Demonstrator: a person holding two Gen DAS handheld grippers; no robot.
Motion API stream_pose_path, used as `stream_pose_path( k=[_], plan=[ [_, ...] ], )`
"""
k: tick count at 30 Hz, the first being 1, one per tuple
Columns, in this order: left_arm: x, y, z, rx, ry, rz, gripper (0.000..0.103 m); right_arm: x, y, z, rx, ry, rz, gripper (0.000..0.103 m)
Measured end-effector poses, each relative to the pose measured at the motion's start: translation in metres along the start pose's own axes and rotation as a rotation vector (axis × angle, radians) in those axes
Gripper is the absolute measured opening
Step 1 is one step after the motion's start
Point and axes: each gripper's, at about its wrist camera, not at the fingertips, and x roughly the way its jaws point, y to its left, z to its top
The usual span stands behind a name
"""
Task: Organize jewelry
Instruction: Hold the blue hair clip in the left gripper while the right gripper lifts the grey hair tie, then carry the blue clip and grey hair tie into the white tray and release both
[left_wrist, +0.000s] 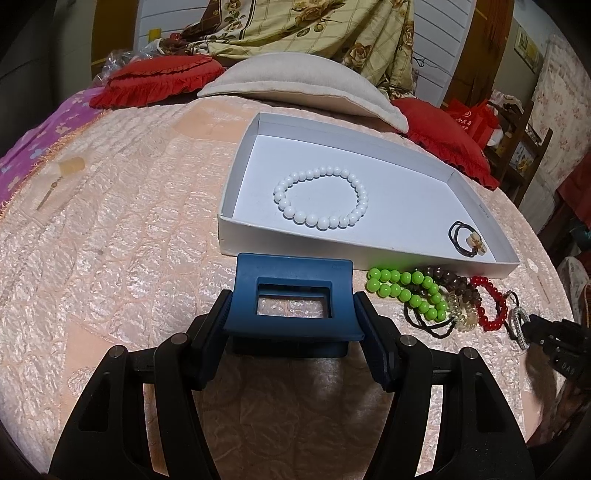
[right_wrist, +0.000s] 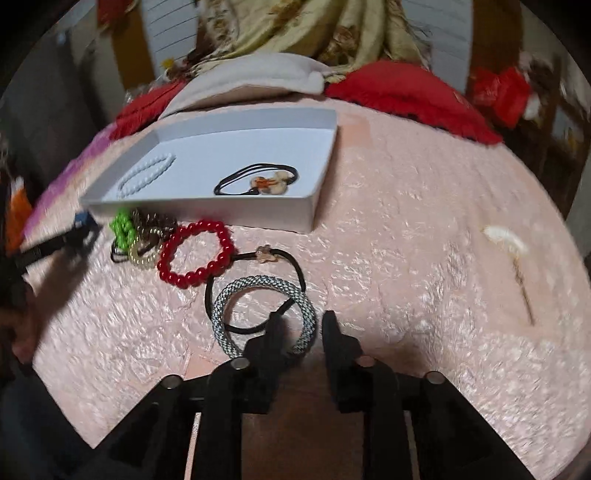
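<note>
My left gripper (left_wrist: 291, 314) is shut on a blue hair claw clip (left_wrist: 291, 295), held just above the bedspread in front of the white tray (left_wrist: 229, 232). The tray holds a white bead bracelet (left_wrist: 320, 195) and a black hair tie with a flower charm (left_wrist: 466, 238). Beside the tray lie a green bead bracelet (left_wrist: 402, 291), a brown one (left_wrist: 454, 284) and a red one (left_wrist: 491, 302). My right gripper (right_wrist: 301, 321) is open, its fingers straddling the rim of a silver-grey woven bangle (right_wrist: 236, 295) on the bed. A black hair tie (right_wrist: 266, 254) lies under the bangle.
The pink quilted bedspread (left_wrist: 110, 221) covers the bed. A beige pillow (left_wrist: 295, 81) and red cushions (left_wrist: 155, 77) lie behind the tray. A pale hairpin (right_wrist: 509, 254) lies to the right in the right wrist view. A small yellow item (left_wrist: 72, 165) lies far left.
</note>
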Motion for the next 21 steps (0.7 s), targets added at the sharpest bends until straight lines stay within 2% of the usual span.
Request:
stream_pose_path(
  k=[2,3,4,5,9,13,18,21],
  plan=[
    [0.000,0.000,0.000,0.001,0.000,0.001,0.064,0.000,-0.002,-0.001,-0.003,0.004,0.005,0.023],
    [0.000,0.000,0.000,0.001,0.000,0.001,0.064,0.000,-0.003,0.000,-0.005,0.005,0.007,0.019],
    [0.000,0.000,0.000,0.001,0.000,0.001,0.064,-0.001,-0.003,-0.001,-0.012,0.007,0.005,0.009],
    [0.000,0.000,0.000,0.001,0.000,0.001,0.064,-0.001,-0.002,-0.001,-0.021,0.009,0.001,0.007],
    [0.000,0.000,0.000,0.000,0.000,0.001,0.064,-0.014,-0.003,-0.001,-0.018,-0.038,-0.008,0.006],
    [0.000,0.000,0.000,0.001,0.001,0.001,0.064,-0.034,-0.005,0.003,0.019,-0.129,0.054,0.006],
    [-0.003,0.001,0.000,-0.001,-0.018,0.002,0.064,-0.040,0.000,0.013,0.057,-0.175,0.094,0.006],
    [-0.008,0.002,0.001,-0.003,-0.042,0.004,0.064,-0.033,0.009,0.031,0.095,-0.188,0.136,0.006]
  ],
)
